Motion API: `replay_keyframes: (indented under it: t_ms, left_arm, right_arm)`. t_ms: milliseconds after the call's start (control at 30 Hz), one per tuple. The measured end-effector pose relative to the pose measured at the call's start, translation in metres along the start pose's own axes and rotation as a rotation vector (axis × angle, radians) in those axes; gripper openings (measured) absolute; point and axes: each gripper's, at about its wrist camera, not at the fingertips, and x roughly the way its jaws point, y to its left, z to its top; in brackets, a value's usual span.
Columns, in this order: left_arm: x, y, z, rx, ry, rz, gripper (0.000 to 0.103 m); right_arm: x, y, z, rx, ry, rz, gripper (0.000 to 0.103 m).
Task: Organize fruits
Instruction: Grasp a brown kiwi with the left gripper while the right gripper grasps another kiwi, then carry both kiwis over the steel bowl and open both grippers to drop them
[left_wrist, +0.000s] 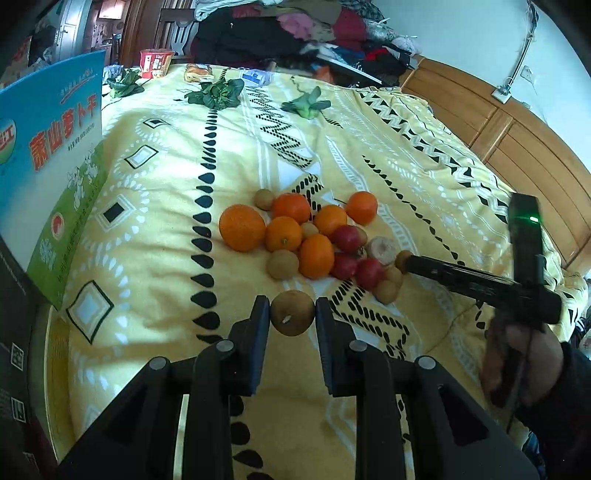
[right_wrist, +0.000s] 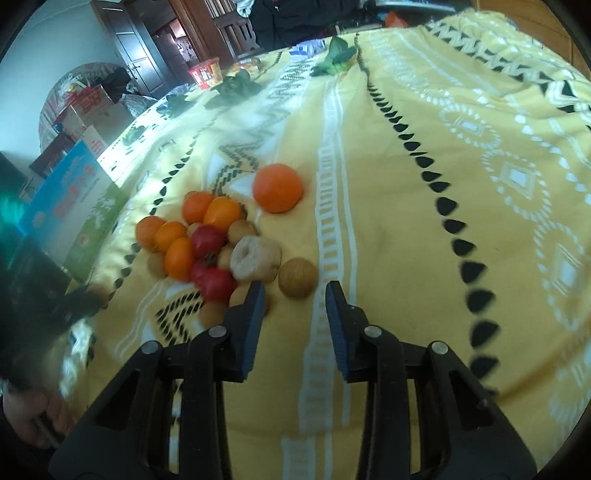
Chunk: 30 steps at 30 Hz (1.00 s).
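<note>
A pile of fruit lies on a yellow patterned blanket (left_wrist: 155, 206): several oranges (left_wrist: 242, 228), red fruits (left_wrist: 347, 238), small brown longans (left_wrist: 282, 264) and a pale round fruit (left_wrist: 382, 250). My left gripper (left_wrist: 292, 314) is shut on a brown longan (left_wrist: 292, 313), just in front of the pile. My right gripper (right_wrist: 295, 302) is open and empty, its fingers right behind a loose brown longan (right_wrist: 298, 277) at the pile's right edge. In the left wrist view the right gripper (left_wrist: 410, 264) reaches in from the right. One orange (right_wrist: 277, 187) lies apart.
A blue and green box (left_wrist: 55, 173) stands at the blanket's left edge. Leafy greens (left_wrist: 216, 92) and snack packs (left_wrist: 155, 62) lie at the far end. Clothes are heaped beyond, with a wooden headboard (left_wrist: 517, 147) at the right.
</note>
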Motion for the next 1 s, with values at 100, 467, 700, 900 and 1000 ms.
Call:
replay_keyframes:
  t_ms: [100,467,700,900,1000]
  left_arm:
    - [0.001,0.001,-0.003,-0.016,-0.001,-0.018,0.025]
    - [-0.039,-0.014,0.006,0.014,-0.07,-0.022,0.025]
    - [-0.128,-0.012,0.016,0.007,-0.191,-0.009,0.025]
    - [-0.231,0.016,0.006,-0.043,-0.326,0.043,0.025]
    - [-0.275,0.041,-0.01,-0.079,-0.377,0.097,0.025]
  right_arm:
    - [0.013,0.0,0.0,-0.016,0.027,-0.018,0.035]
    - [-0.017,0.004,-0.002,-0.041,-0.033,-0.007,0.026]
    - [-0.081,0.047,-0.004,-0.098,-0.138,0.027,0.026]
    - [-0.121,0.125,0.013,-0.199,-0.214,0.118,0.026]
    - [-0.137,0.178,0.018,-0.273,-0.239,0.19,0.026]
